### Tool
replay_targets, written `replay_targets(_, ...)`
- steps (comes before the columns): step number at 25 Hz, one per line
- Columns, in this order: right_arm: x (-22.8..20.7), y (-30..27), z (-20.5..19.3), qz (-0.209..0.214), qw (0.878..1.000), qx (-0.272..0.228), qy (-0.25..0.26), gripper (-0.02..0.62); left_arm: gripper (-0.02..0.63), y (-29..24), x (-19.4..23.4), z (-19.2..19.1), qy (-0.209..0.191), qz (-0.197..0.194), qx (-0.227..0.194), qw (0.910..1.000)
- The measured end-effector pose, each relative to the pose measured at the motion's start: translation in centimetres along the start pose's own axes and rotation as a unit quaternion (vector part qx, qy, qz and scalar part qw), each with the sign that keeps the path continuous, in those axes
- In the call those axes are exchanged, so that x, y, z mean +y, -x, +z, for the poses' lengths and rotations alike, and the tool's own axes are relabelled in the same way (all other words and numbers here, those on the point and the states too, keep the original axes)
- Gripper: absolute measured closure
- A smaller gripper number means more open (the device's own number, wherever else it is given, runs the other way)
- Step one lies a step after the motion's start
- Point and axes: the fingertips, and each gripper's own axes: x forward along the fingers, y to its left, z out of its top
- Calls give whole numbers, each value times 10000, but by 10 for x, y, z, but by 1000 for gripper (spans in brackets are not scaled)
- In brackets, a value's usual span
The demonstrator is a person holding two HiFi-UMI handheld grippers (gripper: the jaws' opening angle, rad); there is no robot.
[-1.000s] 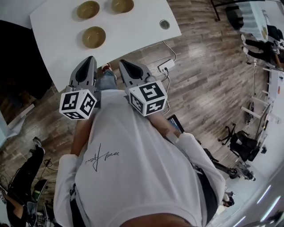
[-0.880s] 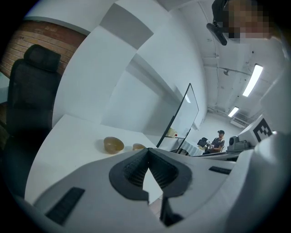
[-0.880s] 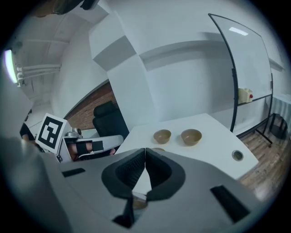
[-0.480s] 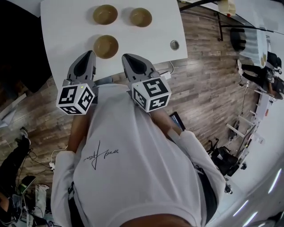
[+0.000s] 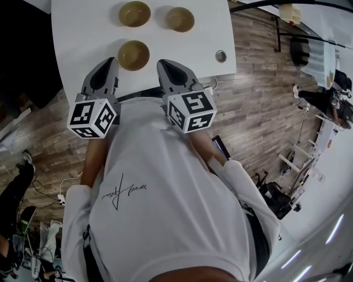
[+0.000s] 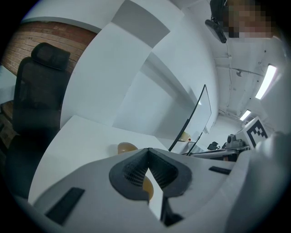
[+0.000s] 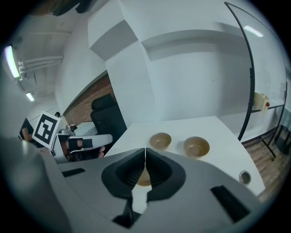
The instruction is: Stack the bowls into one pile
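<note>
Head view: three tan bowls, all on the white table, none stacked. The nearest bowl sits close to the table's near edge, approx. mid-length. The far-left bowl and far-right bowl stand side by side further back, apart from each other and from the nearest bowl. All upright, openings up.

Left gripper: tips over the table just inside the near edge, just left of the nearest bowl, no contact. Left gripper view: jaws together at the tips, nothing btwn them. One bowl shows through the gap under the tips, another just beyond them.

Right gripper: tips over the same edge strip, just right of the nearest bowl, no contact. Right gripper view: jaws closed, pads meeting, nothing gripped. The two rear bowls lie ahead on the table, and the nearest bowl shows in part behind the closed pads.

Each gripper carries its marker cube, left cube and right cube, both held against the person's white shirt.

Other items: a round metal insert is set in the table near its near-right corner. A black chair stands off the table's left edge. Wood-plank floor around the table.
</note>
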Motion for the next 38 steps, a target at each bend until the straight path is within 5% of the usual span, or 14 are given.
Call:
replay_targets(17,-42,-29,26,501,9985,-202,77,583,598,-23,-6,21,70,513,-283,9983)
replay_targets(28,-104,-42,32,145,9993,-165,-317,578,598,-62,-11,22,49,464,-21,9989)
replay_targets(31,-110,-47,28,162,9993,-69,-338,510,598,-63,-9,19,-31,549,52,9985)
replay_targets(38,-130,-59,19,-69,9993,121,-360,499,598,-69,-6,7,-83,543,247,9982)
